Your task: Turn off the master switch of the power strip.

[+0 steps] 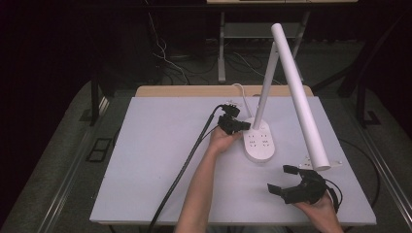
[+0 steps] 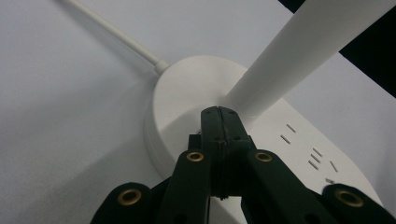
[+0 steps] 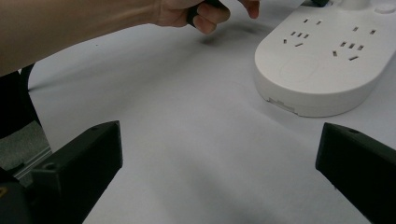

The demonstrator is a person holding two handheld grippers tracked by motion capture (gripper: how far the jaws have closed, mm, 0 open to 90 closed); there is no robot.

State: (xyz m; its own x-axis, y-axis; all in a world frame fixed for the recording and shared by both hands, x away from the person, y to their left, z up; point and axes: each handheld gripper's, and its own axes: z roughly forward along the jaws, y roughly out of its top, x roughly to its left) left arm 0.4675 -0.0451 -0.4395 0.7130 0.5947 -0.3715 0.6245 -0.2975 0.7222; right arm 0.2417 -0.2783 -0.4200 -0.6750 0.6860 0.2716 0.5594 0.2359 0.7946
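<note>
My left gripper (image 1: 235, 124) has its jaws pressed together with nothing between them, tips resting on the top of the lamp base (image 1: 259, 141) at the foot of the stem (image 1: 265, 87). In the left gripper view the closed tips (image 2: 219, 122) sit just short of where the stem meets the base, the stem leaning away up and to the right of them, the sockets (image 2: 312, 150) off to the right. The white cord (image 2: 112, 31) leaves the base beyond and left of the tips. I judge a switch may lie under them, but I cannot see one.

The left hand (image 1: 222, 141) is stretched forward and is the nearer one. My right gripper (image 1: 286, 182) hangs back near the table's (image 1: 155, 155) front edge, jaws spread wide and empty; the base lies ahead of them, long axis running away and to the right, sockets facing up. The lamp head (image 1: 301, 97) slopes down above that gripper.
</note>
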